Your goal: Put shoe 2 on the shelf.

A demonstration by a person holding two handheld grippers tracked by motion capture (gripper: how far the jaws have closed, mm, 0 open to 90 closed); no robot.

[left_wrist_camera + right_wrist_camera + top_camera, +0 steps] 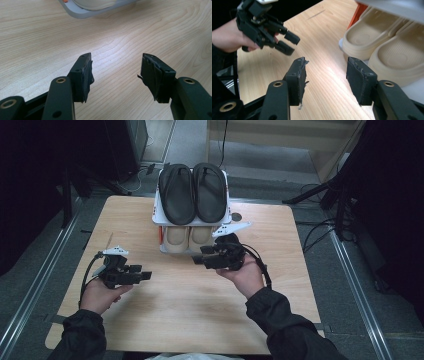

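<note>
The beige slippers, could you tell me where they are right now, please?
In the high view, the beige slippers sit side by side on the lower shelf of the white rack, under the black sandals, just left of the right hand-held gripper.

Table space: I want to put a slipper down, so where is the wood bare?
The table is bare along the near edge between the left hand-held gripper and the right hand-held gripper, and down both side strips. It is crowded mid-back, where the shoe rack holds black sandals above beige slippers.
</note>
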